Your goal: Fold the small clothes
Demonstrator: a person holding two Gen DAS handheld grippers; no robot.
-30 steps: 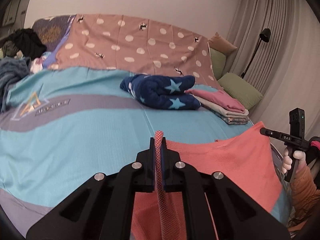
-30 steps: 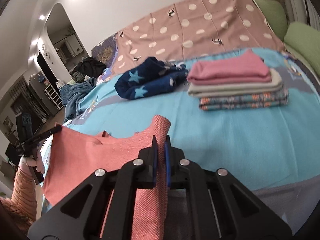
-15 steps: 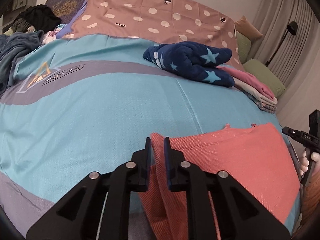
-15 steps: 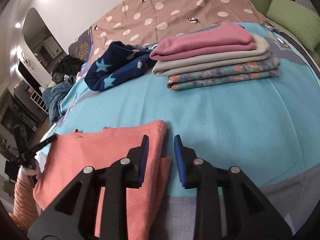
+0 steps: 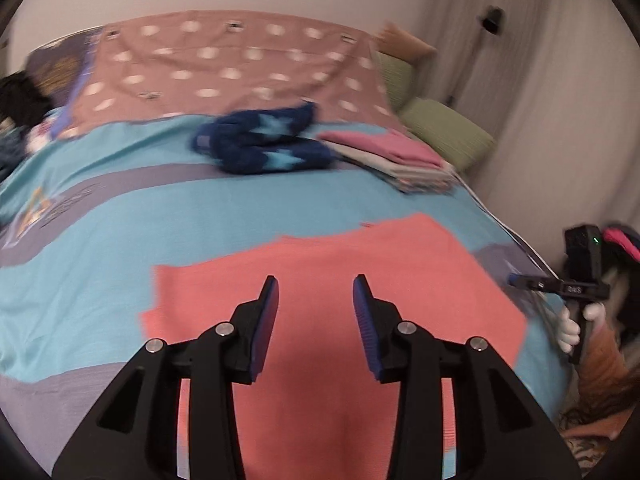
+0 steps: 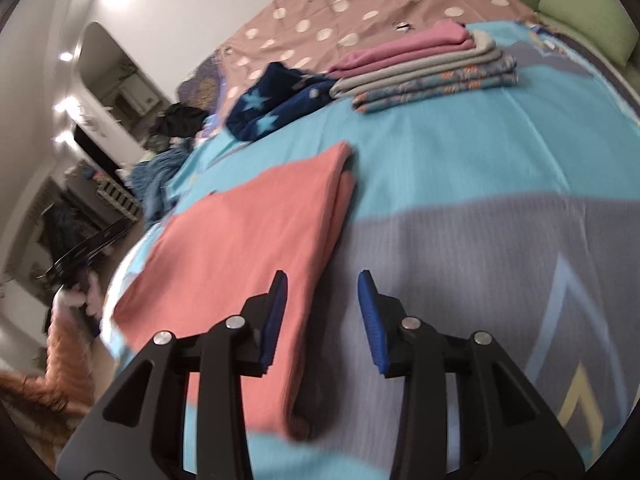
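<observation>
A coral-pink garment (image 5: 340, 276) lies folded flat on the blue bedspread (image 5: 160, 220), near the bed's front edge. My left gripper (image 5: 316, 300) hovers over it, jaws opening, nothing between the blue pads. In the right wrist view the same garment (image 6: 248, 232) lies to the left, its folded edge running toward me. My right gripper (image 6: 322, 304) hangs above that edge and the grey stripe of the bedspread (image 6: 460, 152), jaws opening and empty. Each view shows the other gripper in a hand at the side (image 5: 576, 280) (image 6: 80, 256).
A dark blue star-patterned garment (image 5: 260, 144) lies bunched mid-bed. Beside it sits a stack of folded clothes (image 5: 396, 156), pink on top. A polka-dot cover (image 5: 224, 68) and green pillows (image 5: 444, 128) lie behind. Unfolded clothes (image 6: 160, 168) pile at the far side.
Both grippers let go of the coral garment's corners and opened. The cloth now lies folded flat on the bed, and both grippers have pulled back from it.
</observation>
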